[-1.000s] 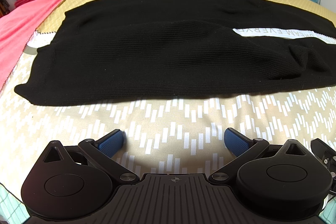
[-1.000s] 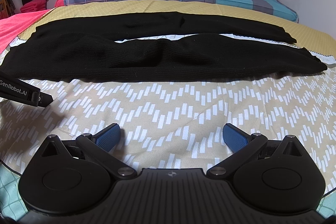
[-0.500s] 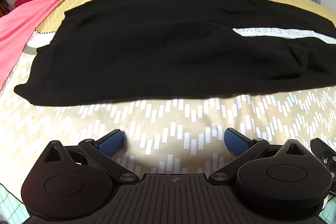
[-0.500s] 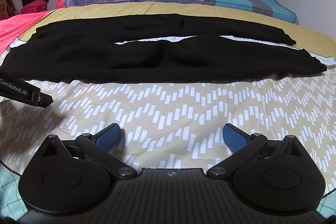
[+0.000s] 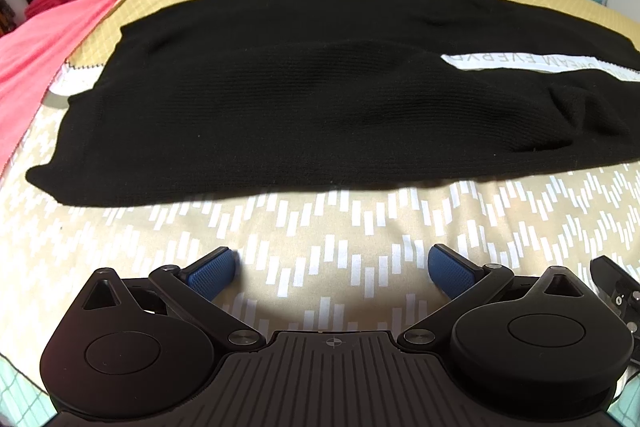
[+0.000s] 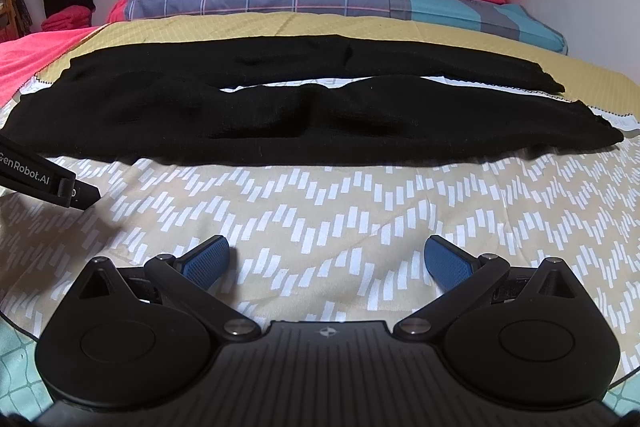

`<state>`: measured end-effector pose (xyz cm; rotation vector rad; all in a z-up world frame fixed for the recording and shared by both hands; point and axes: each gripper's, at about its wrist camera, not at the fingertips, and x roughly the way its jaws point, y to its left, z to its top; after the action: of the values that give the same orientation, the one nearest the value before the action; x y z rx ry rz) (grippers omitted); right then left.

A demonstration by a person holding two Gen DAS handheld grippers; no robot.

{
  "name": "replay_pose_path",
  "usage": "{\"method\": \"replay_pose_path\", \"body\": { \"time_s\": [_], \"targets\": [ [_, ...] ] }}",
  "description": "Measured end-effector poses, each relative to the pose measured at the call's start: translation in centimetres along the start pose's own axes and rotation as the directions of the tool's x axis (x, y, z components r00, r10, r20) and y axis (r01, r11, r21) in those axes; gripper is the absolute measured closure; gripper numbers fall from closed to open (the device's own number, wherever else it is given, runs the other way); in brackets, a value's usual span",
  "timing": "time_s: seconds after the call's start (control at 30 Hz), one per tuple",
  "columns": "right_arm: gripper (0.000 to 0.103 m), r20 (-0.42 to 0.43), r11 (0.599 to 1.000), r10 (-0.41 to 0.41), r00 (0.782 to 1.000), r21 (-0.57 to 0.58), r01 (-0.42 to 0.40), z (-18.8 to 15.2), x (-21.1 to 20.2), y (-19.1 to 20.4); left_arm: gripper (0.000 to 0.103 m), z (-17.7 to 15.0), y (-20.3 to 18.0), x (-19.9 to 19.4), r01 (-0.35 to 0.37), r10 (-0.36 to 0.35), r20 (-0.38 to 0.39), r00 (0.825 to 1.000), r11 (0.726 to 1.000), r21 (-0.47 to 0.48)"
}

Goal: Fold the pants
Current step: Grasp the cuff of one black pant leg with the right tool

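One pair of black pants flat across the bed, legs side by side.
Two grippers, left and right, both spread wide, holding nothing, low over bare sheet near the pants' front edge.

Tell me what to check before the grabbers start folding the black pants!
1. Left tool open and empty: ok, its blue fingers stand wide apart over the patterned cover.
2. Right tool open and empty: ok, nothing sits between its fingers.
3. Black pants laid out on the bed: ok, both legs stretch sideways with a gap between them.
4. Pants lying smooth: not ok, the near leg has bumps and creases around its middle.
5. Near edge of the pants free to grab: ok, nothing lies on it.
6. Tools touching the pants: not ok, both sit short of the near edge, over bare cover.
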<state>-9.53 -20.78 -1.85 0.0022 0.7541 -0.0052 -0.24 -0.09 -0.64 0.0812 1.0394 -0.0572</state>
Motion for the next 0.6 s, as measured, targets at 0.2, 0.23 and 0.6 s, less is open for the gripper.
{"method": "replay_pose_path", "body": {
  "time_s": [0.2, 0.23, 0.6],
  "targets": [
    [0.000, 0.007, 0.990, 0.130, 0.992, 0.051, -0.130, 1.1, -0.7, -3.2, 0.000, 1.1, 1.6, -0.9, 0.122, -0.122, -0.043, 0.992, 0.993, -0.008],
    [0.000, 0.019, 0.983, 0.155, 0.988, 0.100, -0.156, 1.6, -0.9, -4.9, 0.000, 1.5, 2.2, -1.3, 0.152, -0.153, -0.037, 0.987, 0.988, -0.032],
    [0.042, 0.052, 0.749, -0.127, 0.990, 0.660, 0.062, 5.4, 3.9, -25.9, 0.000, 4.6, 6.3, 1.1, 0.113, -0.104, 0.060, 0.993, 0.975, -0.189]
  ]
}}
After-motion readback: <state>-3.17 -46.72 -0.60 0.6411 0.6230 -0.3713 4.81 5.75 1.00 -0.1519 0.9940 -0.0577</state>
